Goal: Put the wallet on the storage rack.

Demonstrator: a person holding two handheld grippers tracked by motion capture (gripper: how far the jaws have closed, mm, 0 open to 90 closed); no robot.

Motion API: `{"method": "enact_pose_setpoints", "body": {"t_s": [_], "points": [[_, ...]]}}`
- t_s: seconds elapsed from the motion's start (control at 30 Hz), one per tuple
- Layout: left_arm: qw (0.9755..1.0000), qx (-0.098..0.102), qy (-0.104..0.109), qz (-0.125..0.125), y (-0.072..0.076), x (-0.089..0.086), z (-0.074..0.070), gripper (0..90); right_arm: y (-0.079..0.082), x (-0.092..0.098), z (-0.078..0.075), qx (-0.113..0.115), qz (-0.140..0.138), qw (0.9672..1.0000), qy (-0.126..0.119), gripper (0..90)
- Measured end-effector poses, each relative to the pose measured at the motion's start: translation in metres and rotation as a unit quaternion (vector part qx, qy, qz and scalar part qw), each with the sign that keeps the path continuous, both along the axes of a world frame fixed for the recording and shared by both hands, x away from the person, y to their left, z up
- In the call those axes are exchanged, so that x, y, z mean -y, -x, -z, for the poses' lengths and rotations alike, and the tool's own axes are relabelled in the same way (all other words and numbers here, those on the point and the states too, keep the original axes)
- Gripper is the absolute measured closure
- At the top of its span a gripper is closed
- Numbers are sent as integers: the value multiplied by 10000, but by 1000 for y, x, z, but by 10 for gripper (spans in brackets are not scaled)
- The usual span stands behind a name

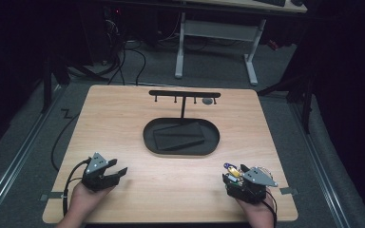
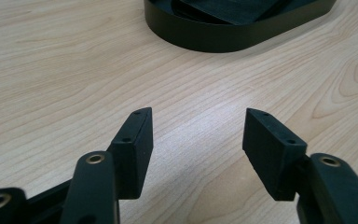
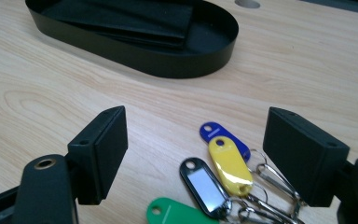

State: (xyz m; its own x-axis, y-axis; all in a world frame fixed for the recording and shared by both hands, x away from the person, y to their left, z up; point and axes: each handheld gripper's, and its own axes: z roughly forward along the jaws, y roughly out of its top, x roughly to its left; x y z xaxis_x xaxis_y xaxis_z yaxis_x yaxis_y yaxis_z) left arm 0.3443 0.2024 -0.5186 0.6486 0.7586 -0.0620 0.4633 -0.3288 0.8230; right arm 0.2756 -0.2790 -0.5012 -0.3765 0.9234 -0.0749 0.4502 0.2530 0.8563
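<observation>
A bunch of key tags lies on the wooden table [image 1: 171, 180] at the front right: blue [image 3: 223, 135], yellow [image 3: 228, 164], black with a white label [image 3: 203, 184] and green [image 3: 172, 212], joined by metal rings [image 3: 266, 177]. My right gripper [image 3: 196, 114] is open with its jaws on either side of the tags, pads apart from them; in the high view the right gripper [image 1: 233, 174] sits just behind the tags [image 1: 232, 169]. At the front left, my left gripper [image 1: 119, 172] rests low over bare wood, open [image 2: 198, 114], with nothing between its jaws.
A black oval tray [image 1: 147, 135] sits mid-table with a flat dark folded item [image 1: 179, 134] inside; its wall [image 2: 223, 39] [image 3: 168, 63] is ahead of both grippers. Behind it stands a black T-shaped rack with small hooks [image 1: 184, 94]. A small grey disc [image 1: 207, 100] lies near the rack.
</observation>
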Motion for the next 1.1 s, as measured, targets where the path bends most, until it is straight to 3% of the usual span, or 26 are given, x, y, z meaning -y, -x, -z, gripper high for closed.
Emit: {"method": "enact_pose_setpoints", "body": {"t_s": [0.2, 0.37, 0.5, 0.67, 0.77, 0.83, 0.87, 0.9, 0.93, 1.1], "points": [[10000, 17, -75, 3, 1, -1, -3, 390, -5, -9, -2, -347, -84, 9994, -1, 273], [9999, 36, 158, 26, -1, -6, -6, 398, -13, -10, -9, -542, -112, 9984, 139, 299], [9991, 65, 281, 317, -2, -10, -8, 373, -22, -14, -18, -693, -250, 9966, 367, 296], [9988, 121, 192, 437, -1, -10, -11, 352, -28, -22, -28, -1022, -500, 9922, 507, 293], [9986, 202, 45, 479, 3, -12, -12, 356, -31, -26, -31, -1309, -557, 9874, 693, 302], [9985, 224, 69, 487, 5, -15, -13, 358, -33, -30, -33, -1540, -647, 9831, 744, 305], [9986, 226, 85, 476, 5, -16, -14, 361, -37, -32, -34, -1736, -718, 9781, 900, 313], [9987, 234, 105, 443, 5, -17, -14, 361, -37, -32, -34, -1736, -718, 9781, 900, 313], [9987, 220, 138, 428, 5, -18, -15, 362, -39, -33, -35, -1834, -754, 9753, 970, 315], [9986, 240, 100, 454, 5, -15, -15, 368, -52, -26, -41, -2457, -824, 9562, 1363, 363]]}}
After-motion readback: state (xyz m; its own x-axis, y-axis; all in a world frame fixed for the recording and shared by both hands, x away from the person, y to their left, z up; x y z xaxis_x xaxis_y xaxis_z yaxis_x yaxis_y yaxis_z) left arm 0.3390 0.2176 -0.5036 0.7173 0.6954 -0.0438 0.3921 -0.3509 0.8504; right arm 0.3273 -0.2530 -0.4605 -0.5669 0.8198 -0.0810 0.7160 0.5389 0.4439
